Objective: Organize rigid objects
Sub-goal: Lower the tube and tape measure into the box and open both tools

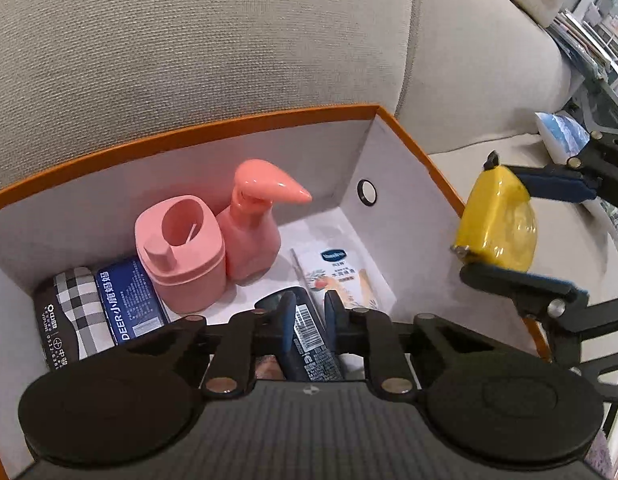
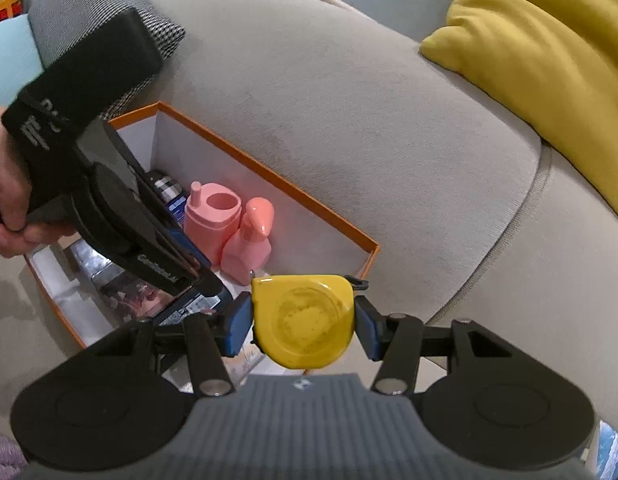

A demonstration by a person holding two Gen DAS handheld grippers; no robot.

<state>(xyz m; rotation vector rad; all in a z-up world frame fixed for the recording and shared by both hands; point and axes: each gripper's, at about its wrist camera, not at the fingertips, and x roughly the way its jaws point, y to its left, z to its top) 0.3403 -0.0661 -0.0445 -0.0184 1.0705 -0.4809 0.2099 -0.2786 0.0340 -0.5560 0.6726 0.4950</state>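
The box (image 1: 405, 148) has an orange rim and outside with white inner walls. Inside it, the pump bottle (image 1: 255, 232) and the cup-shaped holder (image 1: 181, 256) are both salmon pink. Beside them lies a dark blue packet (image 1: 129, 300) with white lettering, and next to that a black-and-white checked pouch (image 1: 79, 308). A white sachet (image 1: 341, 276) carries a small blue logo. The dark tube (image 1: 309, 336) shows a white barcode. The tape measure (image 2: 305, 322) is yellow with a black tab, the fingers (image 2: 239, 328) beside it are blue on black arms. The sofa (image 2: 349, 120) is pale grey-beige, the cushion (image 2: 549, 52) mustard yellow.
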